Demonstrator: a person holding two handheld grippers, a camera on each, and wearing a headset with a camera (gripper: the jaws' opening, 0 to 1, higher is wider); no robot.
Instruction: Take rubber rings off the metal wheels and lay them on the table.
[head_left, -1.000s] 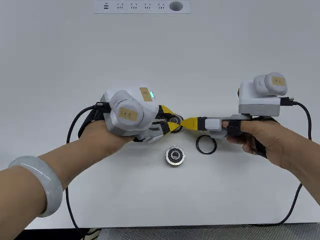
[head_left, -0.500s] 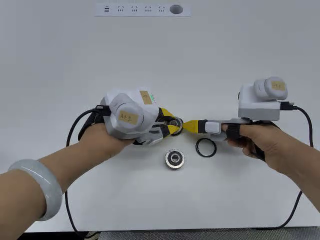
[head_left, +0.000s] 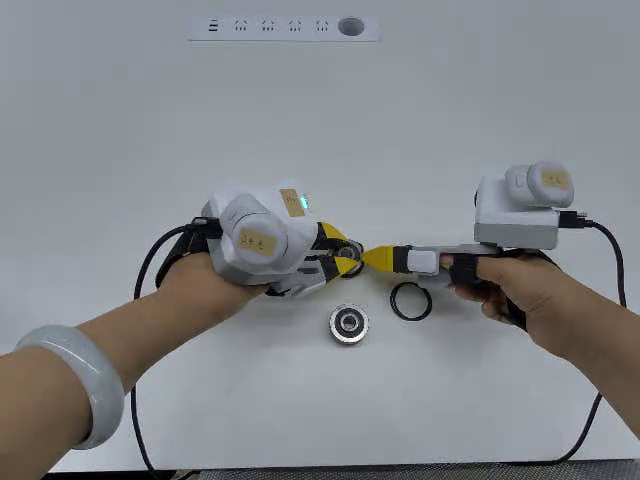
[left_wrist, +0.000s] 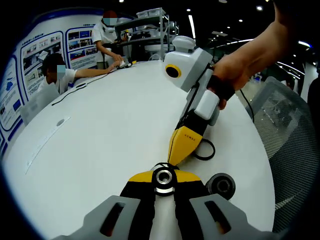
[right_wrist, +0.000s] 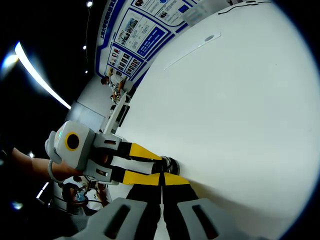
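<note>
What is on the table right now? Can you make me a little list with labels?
left gripper: shut on the held wheel
right gripper: jaws closed, tip against the held wheel's edge
loose ring: flat on the table, beside the right gripper
second wheel: lying on the table, apart from both grippers, black ring looks still on
power strip: at the table's far edge

The left gripper (head_left: 347, 251) and right gripper (head_left: 372, 259) are white and chunky, with yellow tips, tan stickers (head_left: 258, 241) and black cables (head_left: 150, 265). A small green light (head_left: 303, 204) glows on the left one. One wrist wears a pale green bangle (head_left: 70, 375)
</note>
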